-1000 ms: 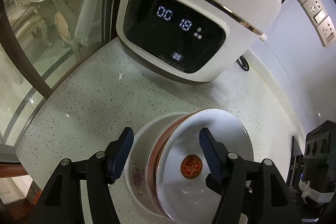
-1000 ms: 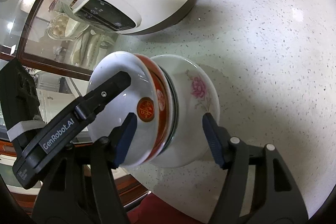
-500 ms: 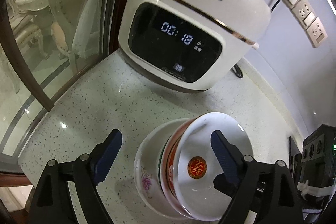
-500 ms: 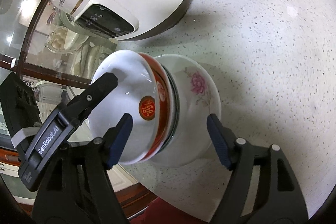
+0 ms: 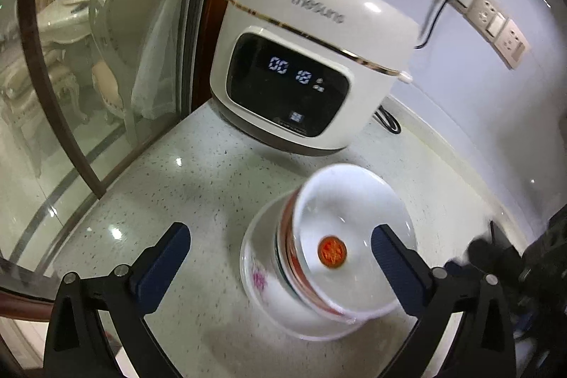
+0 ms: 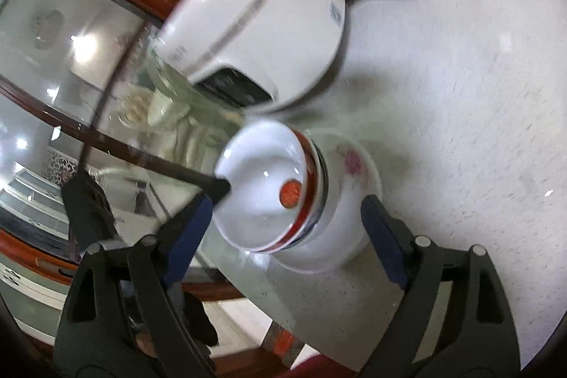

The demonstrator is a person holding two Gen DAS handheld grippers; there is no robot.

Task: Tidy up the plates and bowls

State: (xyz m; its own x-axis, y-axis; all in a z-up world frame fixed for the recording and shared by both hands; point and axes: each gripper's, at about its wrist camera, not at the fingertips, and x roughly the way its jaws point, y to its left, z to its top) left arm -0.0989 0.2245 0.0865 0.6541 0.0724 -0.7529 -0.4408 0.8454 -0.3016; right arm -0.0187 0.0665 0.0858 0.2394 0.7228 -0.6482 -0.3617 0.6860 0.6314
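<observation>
A stack of nested bowls stands on the speckled white counter [image 5: 184, 201]. The top bowl [image 5: 351, 236] is white with a red rim band and a red round emblem inside; it shows in the right wrist view [image 6: 265, 186] too. The bottom bowl [image 5: 258, 275] is white with a pink flower, also in the right wrist view [image 6: 351, 176]. My left gripper [image 5: 280, 257] is open and empty, its fingers wide on either side of the stack. My right gripper [image 6: 287, 229] is open and empty, also straddling the stack from the other side.
A white rice cooker [image 5: 312, 66] with a lit display stands behind the bowls, its cord plugged into wall sockets [image 5: 485, 20]. A curved glass partition with a dark wooden frame [image 5: 56, 116] borders the counter's left edge. The counter's near edge [image 6: 248, 293] drops off.
Both grippers have opened wider and drawn back and up from the stack. The bowls stay in place on the counter.
</observation>
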